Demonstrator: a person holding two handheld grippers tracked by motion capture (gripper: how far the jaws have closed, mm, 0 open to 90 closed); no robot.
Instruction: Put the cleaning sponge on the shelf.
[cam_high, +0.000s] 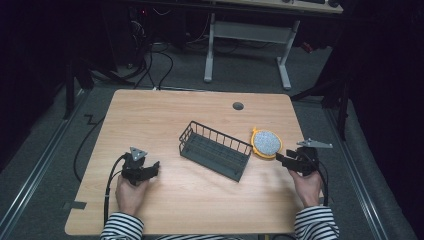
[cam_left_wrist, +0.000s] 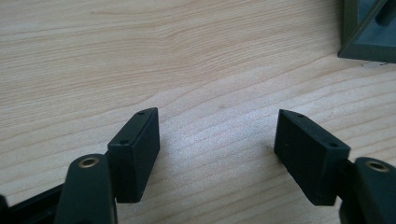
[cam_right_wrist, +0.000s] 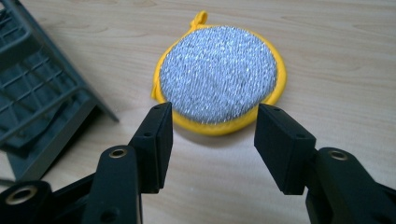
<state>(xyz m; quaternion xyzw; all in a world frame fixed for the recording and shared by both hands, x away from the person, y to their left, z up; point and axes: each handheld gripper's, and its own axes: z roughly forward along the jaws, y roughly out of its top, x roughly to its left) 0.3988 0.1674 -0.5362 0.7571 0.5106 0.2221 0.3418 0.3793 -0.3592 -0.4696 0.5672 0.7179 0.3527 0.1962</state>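
Note:
A round scouring pad (cam_high: 266, 143) (cam_right_wrist: 219, 79), silver with a yellow rim and loop, lies flat on the wooden table (cam_high: 165, 115) to the right of a dark wire basket (cam_high: 216, 149). My right gripper (cam_high: 281, 158) (cam_right_wrist: 212, 135) stands open just short of the pad's near edge, its jaws on either side of that edge and apart from it. My left gripper (cam_high: 152, 168) (cam_left_wrist: 217, 149) is open above bare wood at the left, with nothing between its jaws. A corner of the basket (cam_left_wrist: 369, 32) shows at the top right of the left gripper view.
The basket (cam_right_wrist: 37, 93) sits at an angle mid-table, close to the pad's left side. A round cable hole (cam_high: 238, 106) lies near the table's far edge. Beyond the table stand a desk frame (cam_high: 247, 37) and floor cables.

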